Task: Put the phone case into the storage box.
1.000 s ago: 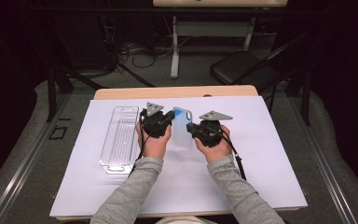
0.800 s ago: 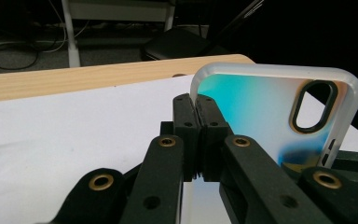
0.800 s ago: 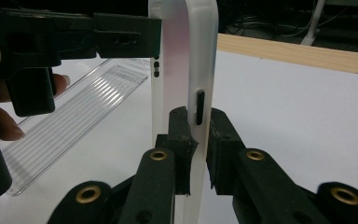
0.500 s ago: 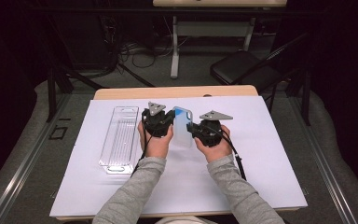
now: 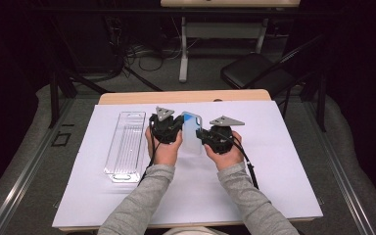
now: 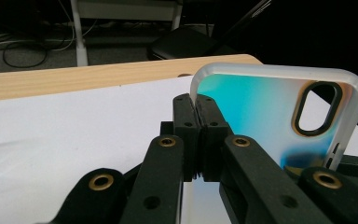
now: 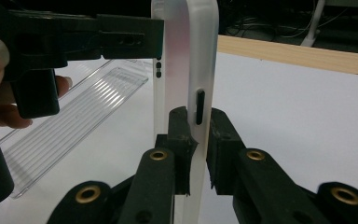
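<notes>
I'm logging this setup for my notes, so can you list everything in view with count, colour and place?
phone case: one, translucent with blue-green sheen, held above the table between both grippers
clear tray: one, transparent, on the white sheet, left of the hands
white sheet: one, covering the table
table: one, light wood edge at the far side
chair: one, black, on the floor beyond the table
left hand-held gripper: one, black, shut on the case's left edge
right hand-held gripper: one, black, shut on the case's right edge
</notes>
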`<state>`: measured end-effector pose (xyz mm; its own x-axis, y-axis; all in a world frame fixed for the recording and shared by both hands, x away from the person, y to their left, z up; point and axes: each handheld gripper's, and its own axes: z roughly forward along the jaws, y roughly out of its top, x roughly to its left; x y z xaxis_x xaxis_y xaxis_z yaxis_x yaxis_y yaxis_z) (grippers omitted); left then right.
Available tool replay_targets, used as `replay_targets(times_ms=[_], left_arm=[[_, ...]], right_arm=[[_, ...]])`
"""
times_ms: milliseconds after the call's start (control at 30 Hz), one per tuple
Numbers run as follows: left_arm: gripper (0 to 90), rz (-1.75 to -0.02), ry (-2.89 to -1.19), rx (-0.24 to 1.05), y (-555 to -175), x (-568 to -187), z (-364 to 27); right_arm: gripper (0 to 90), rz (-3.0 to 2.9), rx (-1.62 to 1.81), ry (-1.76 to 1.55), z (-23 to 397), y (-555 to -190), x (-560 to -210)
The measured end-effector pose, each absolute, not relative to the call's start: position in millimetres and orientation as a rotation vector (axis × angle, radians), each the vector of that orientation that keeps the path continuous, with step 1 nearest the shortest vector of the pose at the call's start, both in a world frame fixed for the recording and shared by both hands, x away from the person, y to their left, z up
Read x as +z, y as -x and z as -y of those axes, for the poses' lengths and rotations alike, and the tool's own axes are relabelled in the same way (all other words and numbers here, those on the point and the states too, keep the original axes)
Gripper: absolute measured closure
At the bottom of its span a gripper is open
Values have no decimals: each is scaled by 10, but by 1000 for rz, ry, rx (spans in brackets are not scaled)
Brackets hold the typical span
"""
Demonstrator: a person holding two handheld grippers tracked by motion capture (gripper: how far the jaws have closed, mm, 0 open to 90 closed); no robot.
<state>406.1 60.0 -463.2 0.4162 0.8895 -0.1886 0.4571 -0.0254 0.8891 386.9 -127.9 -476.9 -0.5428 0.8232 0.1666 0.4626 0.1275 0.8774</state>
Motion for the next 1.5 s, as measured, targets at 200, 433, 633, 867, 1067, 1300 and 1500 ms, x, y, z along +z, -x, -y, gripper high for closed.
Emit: replay_targets(times_ms=[200, 433, 633, 867, 1067, 1300, 1500], left_arm=[[885, -1196, -1651, 533, -4060, -4626, -599], [885, -1206, -1640, 536, -4074, -4623, -616], [885, -1213, -1634, 541, -4088, -4613, -646], [885, -1220, -1618, 548, -4107, -4578, -715], [885, -1242, -1590, 570, -4135, -4520, -839], [885, -1264, -1549, 591, -4141, -4430, -1002], [885, -1276, -1505, 613, -4147, -4321, -1157]], right_arm=[[809, -2049, 1390, -1243, 1280, -3870, -4767], [753, -2039, 1413, -1236, 1286, -3870, -4760], [685, -2040, 1429, -1235, 1281, -3864, -4753], [621, -2031, 1443, -1222, 1277, -3858, -4745], [557, -2026, 1451, -1193, 1270, -3850, -4734], [502, -2038, 1453, -1150, 1237, -3812, -4688], [488, -2045, 1477, -1117, 1223, -3794, -4662]])
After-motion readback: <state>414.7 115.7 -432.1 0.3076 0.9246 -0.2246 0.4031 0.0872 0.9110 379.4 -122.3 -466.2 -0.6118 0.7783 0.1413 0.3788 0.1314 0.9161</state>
